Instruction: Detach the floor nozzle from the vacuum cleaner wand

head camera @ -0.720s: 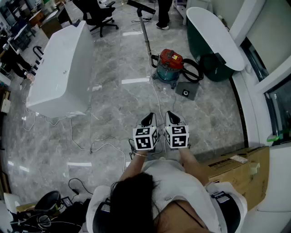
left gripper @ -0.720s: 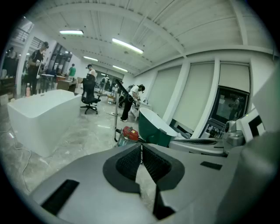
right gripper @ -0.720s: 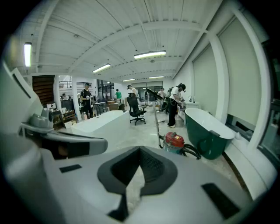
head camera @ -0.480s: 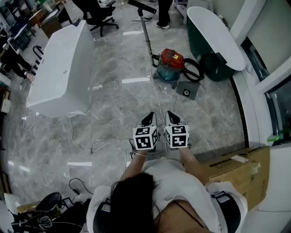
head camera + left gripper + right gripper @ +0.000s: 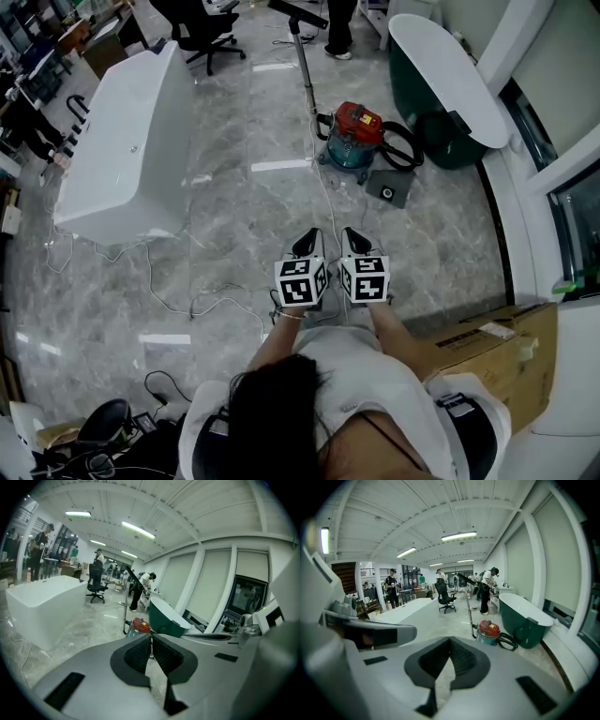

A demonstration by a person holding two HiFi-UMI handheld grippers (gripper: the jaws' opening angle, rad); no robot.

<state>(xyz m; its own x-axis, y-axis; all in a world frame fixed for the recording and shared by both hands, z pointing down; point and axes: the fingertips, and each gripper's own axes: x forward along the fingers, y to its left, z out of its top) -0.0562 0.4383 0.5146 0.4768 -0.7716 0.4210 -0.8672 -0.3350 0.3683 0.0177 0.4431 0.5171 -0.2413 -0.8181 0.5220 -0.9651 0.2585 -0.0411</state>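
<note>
Floor nozzle (image 5: 298, 13), black, tops the vacuum cleaner wand (image 5: 307, 67) rising from the red vacuum cleaner (image 5: 356, 129) on the floor (image 5: 234, 216), well apart from the left hand-held gripper (image 5: 306, 246) and right hand-held gripper (image 5: 354, 242), both pressed together and empty.

White tub (image 5: 122, 150) left, green tub (image 5: 410, 94) right, office chair (image 5: 202, 36) at the back, cardboard box (image 5: 487, 358) near right — loose cable (image 5: 221, 299) on the grey marble floor (image 5: 244, 211).
</note>
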